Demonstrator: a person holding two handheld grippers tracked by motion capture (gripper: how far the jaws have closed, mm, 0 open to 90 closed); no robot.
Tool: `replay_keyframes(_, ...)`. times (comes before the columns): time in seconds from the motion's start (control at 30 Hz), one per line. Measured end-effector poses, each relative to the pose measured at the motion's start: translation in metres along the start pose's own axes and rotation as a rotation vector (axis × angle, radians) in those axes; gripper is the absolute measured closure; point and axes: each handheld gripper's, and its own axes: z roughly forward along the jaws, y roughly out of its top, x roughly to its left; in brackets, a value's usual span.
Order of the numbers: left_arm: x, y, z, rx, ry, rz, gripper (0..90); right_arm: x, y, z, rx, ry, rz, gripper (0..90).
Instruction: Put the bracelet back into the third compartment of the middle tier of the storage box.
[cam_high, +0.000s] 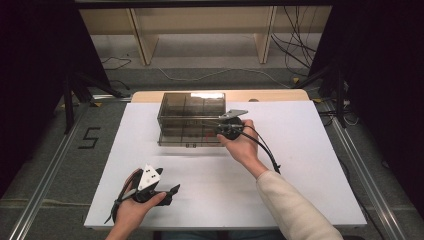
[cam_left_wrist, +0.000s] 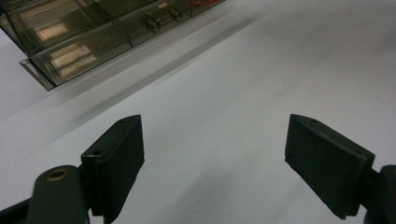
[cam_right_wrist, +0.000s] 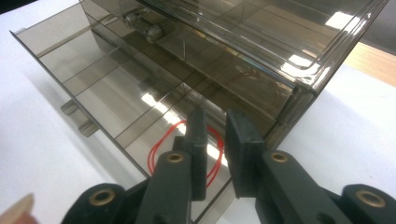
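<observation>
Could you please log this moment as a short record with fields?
Surface: white table.
Container: smoky clear drawer box, bottom drawer pulled out.
Drawer content: red rubber band in the compartment nearest the right tool.
Right tool: over that compartment, jaws slightly apart, nothing visibly clamped.
Left tool: jaws wide apart over bare table, holding nothing.

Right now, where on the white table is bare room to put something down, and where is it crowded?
The white table is bare right of the right gripper, and between the left gripper and the drawer box. It is crowded at the open drawer: the right gripper's jaws hang over a red rubber band there.
</observation>
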Motion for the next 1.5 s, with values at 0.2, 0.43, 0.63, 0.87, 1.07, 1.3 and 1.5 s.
replay_keyframes(0.2,0.000,0.000,0.000,0.000,0.001,0.000,19.6,-0.001,0.000,-0.008,-0.002,0.009,-0.007,73.1)
replay_keyframes(0.43,0.000,-0.001,0.000,0.000,0.006,-0.003,19.6,-0.004,-0.003,-0.023,-0.010,0.030,-0.020,65.3)
replay_keyframes(0.63,0.001,-0.001,0.000,0.002,0.006,-0.007,19.6,-0.011,-0.009,-0.037,-0.016,0.029,-0.020,59.7)
replay_keyframes(0.87,0.001,-0.002,0.000,0.007,0.010,-0.006,19.6,-0.021,-0.017,-0.054,-0.010,0.006,-0.023,52.1)
replay_keyframes(1.07,0.001,-0.002,0.000,0.008,0.010,-0.010,19.6,-0.031,-0.027,-0.067,0.016,-0.035,-0.014,44.0)
replay_keyframes(1.3,0.001,-0.002,0.001,0.012,0.012,-0.012,19.6,-0.044,-0.040,-0.079,0.008,-0.046,0.000,35.7)
replay_keyframes(1.5,0.001,-0.002,0.002,0.015,0.012,-0.017,19.5,-0.054,-0.054,-0.092,0.015,-0.051,0.012,34.2)
